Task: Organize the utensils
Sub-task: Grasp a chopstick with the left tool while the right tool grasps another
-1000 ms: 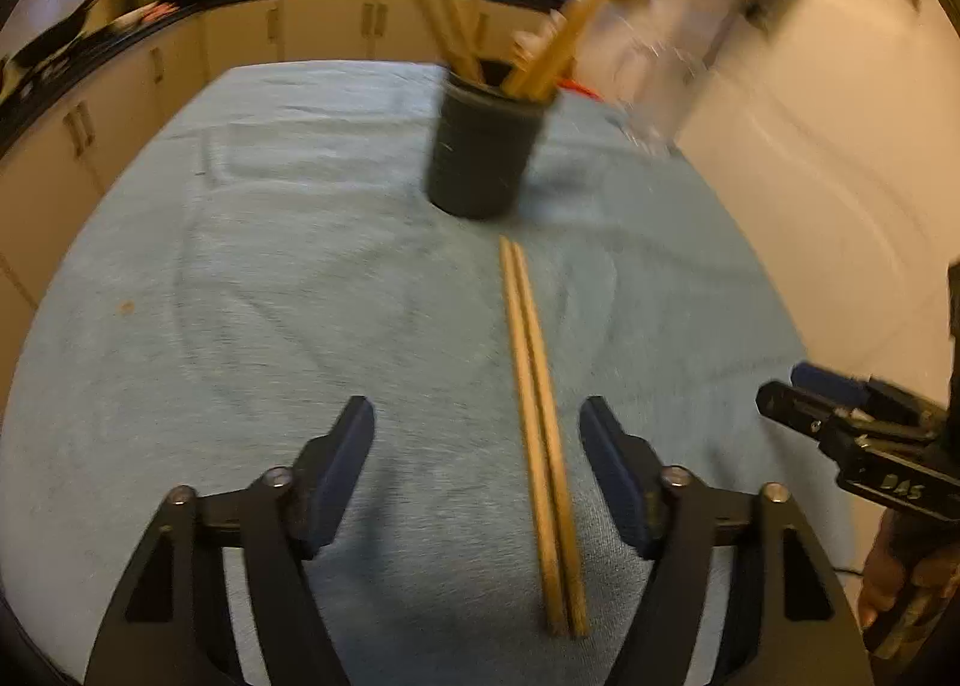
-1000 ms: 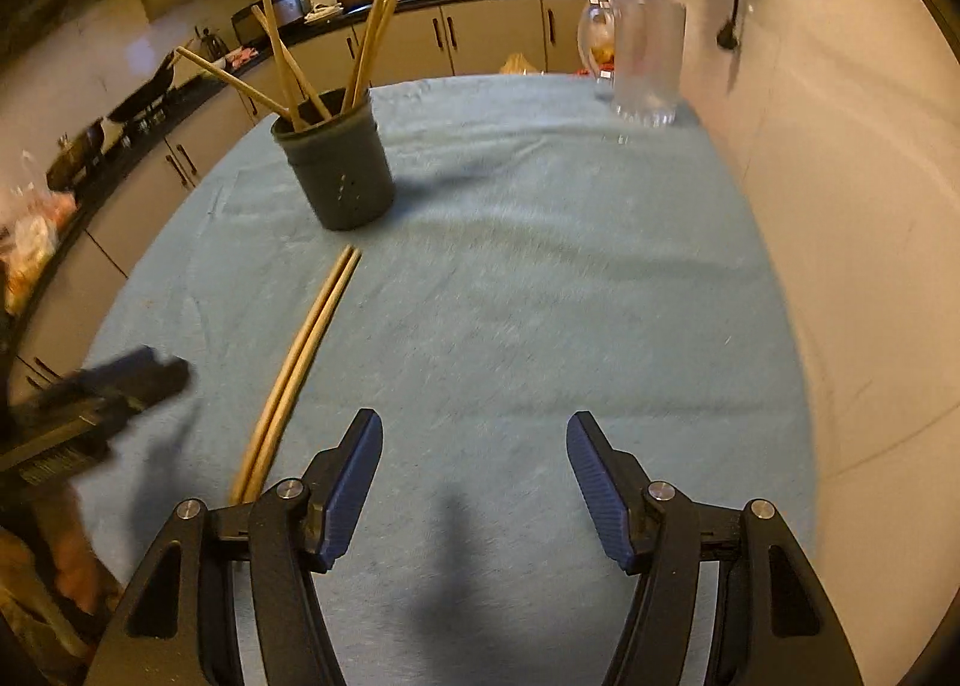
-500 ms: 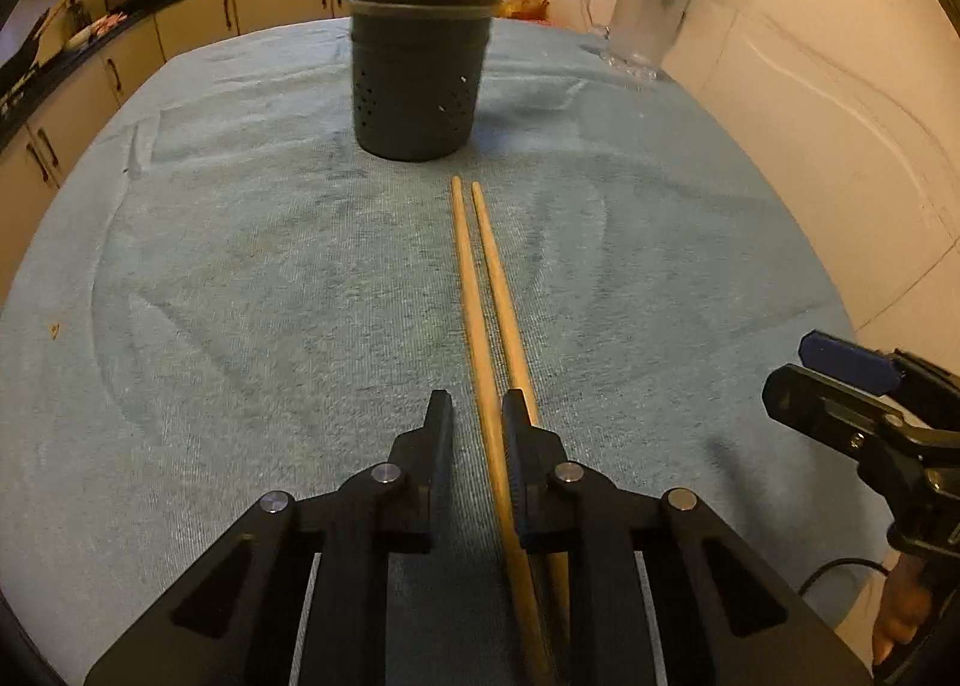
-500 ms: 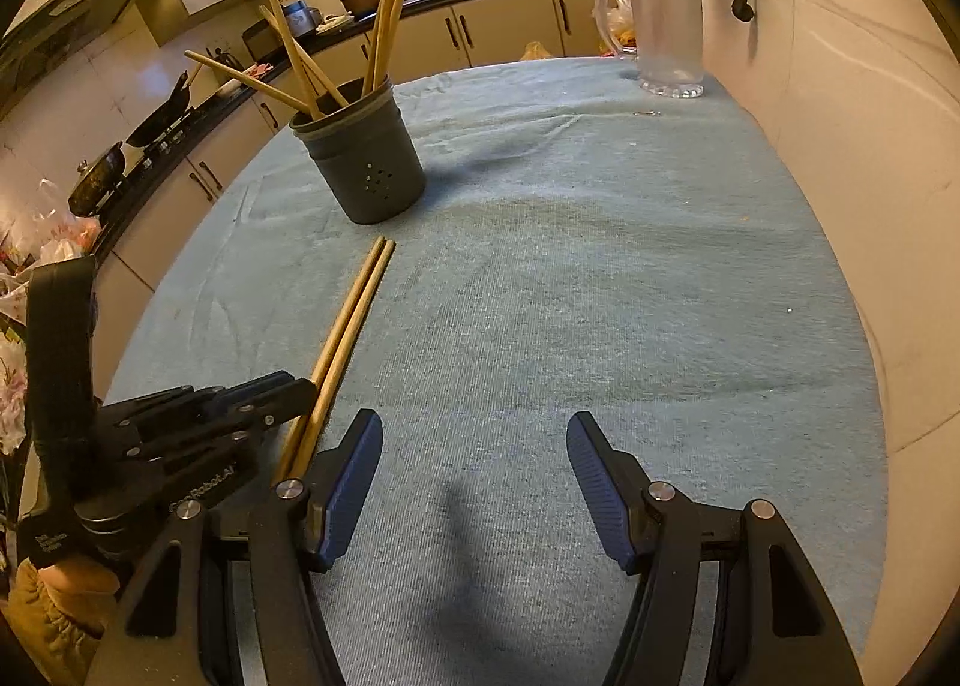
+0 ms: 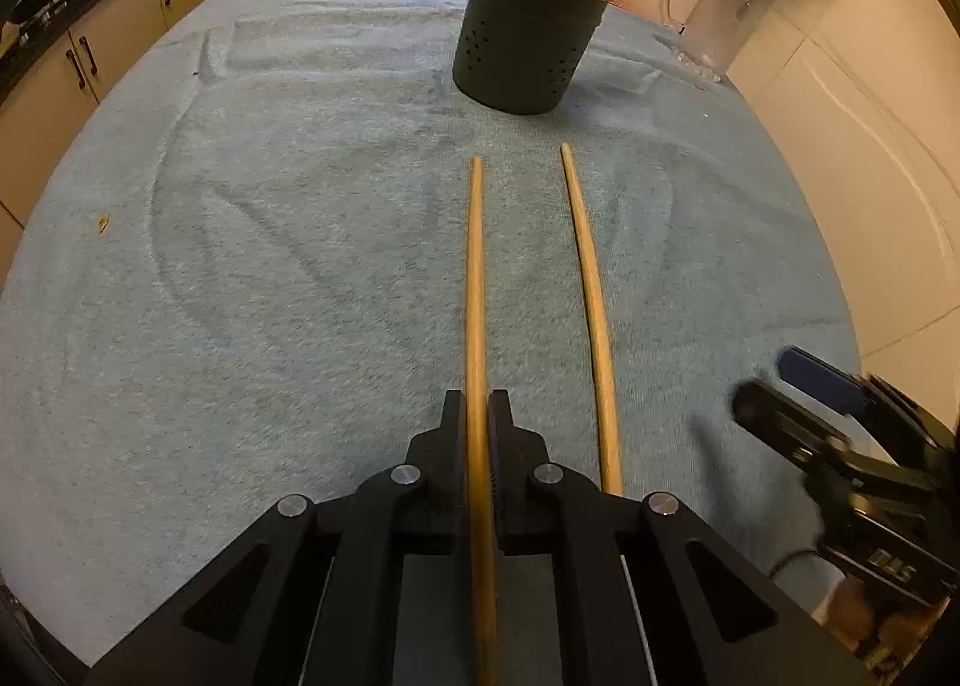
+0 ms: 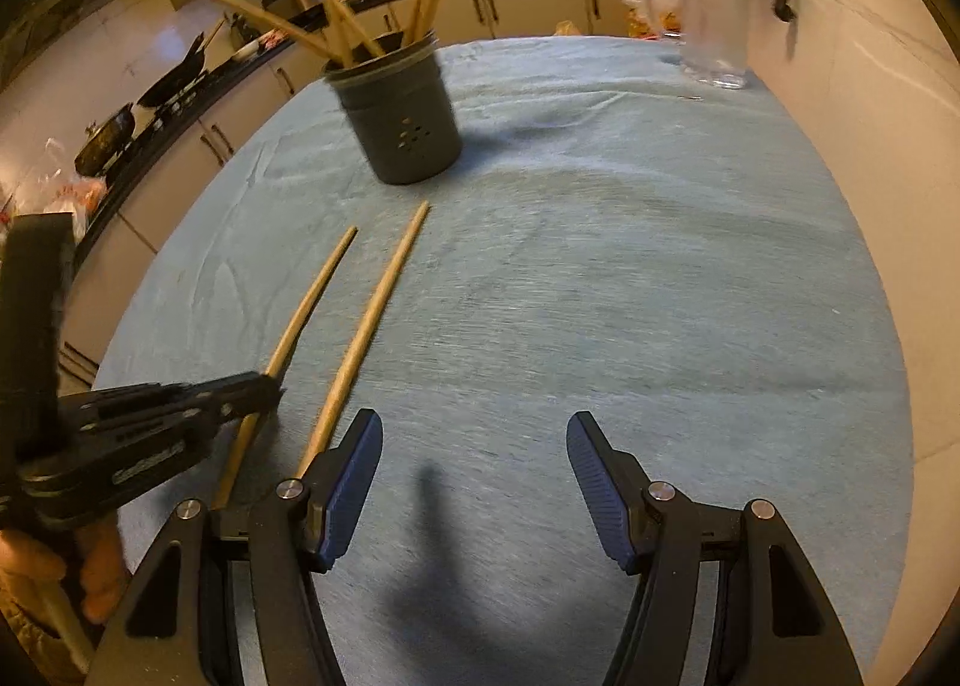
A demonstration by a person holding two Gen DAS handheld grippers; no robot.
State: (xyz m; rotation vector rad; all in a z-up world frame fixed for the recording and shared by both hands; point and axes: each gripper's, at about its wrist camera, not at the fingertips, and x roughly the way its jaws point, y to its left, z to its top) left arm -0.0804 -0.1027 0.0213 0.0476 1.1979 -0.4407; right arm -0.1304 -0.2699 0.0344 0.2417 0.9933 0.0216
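Wooden chopstick (image 5: 475, 290) (long, tapered) sits clamped in left gripper (image 5: 478, 416) jaws; right gripper (image 6: 474, 446) jaws gape empty.

I count two loose chopsticks: one (image 5: 476, 290) clamped between my left fingers, one (image 5: 591, 302) lying beside it, both short of the one dark holder (image 5: 528, 44). Several more sticks stand inside the holder. One glass pitcher (image 5: 717, 20) stands right of the holder.
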